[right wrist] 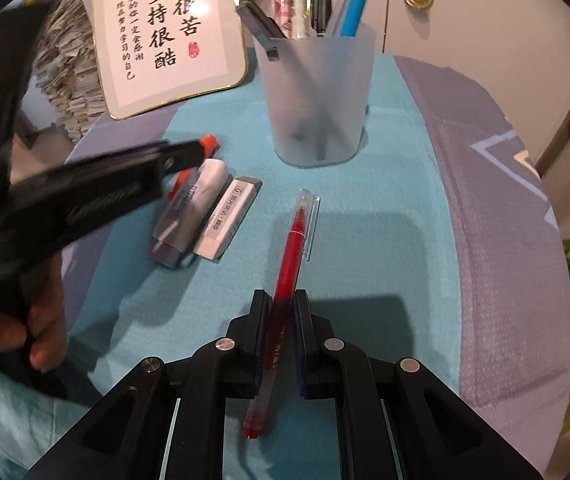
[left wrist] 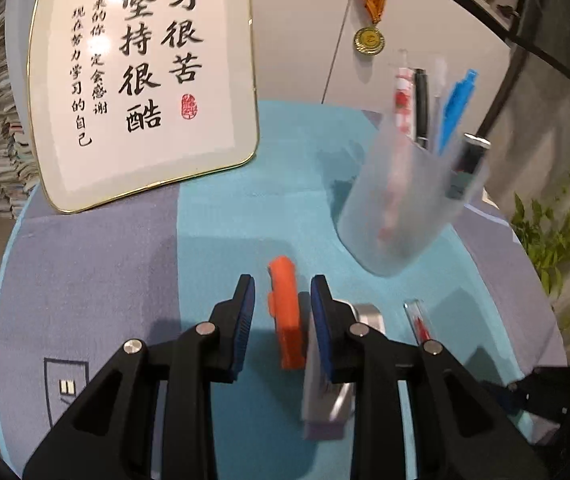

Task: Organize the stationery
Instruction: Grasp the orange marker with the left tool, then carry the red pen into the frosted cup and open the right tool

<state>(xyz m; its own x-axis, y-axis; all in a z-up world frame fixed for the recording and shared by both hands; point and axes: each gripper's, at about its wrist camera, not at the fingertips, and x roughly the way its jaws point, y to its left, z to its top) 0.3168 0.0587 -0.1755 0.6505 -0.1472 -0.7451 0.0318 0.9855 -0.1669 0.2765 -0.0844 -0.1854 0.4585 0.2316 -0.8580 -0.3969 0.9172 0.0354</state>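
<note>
Nearest the right wrist camera, the right gripper (right wrist: 279,312) had its fingers clamped on the red pen (right wrist: 291,252), gripping the barrel in its lower half so that the capped end reached out over the desk (right wrist: 405,184) toward the frosted pen cup (right wrist: 319,96). Going left to right across that view: a hand (right wrist: 25,320) carried the left gripper (right wrist: 189,152) in over the orange marker (right wrist: 209,143), beside it lay a pale glue stick (right wrist: 201,196), then the white eraser (right wrist: 229,218), then the held pen, with the cup behind. In the left wrist view the left gripper's fingers (left wrist: 245,312) stood apart, one to either side of the orange marker, pads not touching it; the frame was blurred, so how well it was centred was hard to tell. The risks looked like these. The pen was held off its middle and at a slant, so it could pivot in the grip on the way to the cup. The cup was already crowded with pens, and a tip caught on them or on the rim could tilt the light cup over. On the left, fingers closing while the hand was moving could clip the marker sideways into the glue stick and eraser, or catch the glue stick along with it.
</note>
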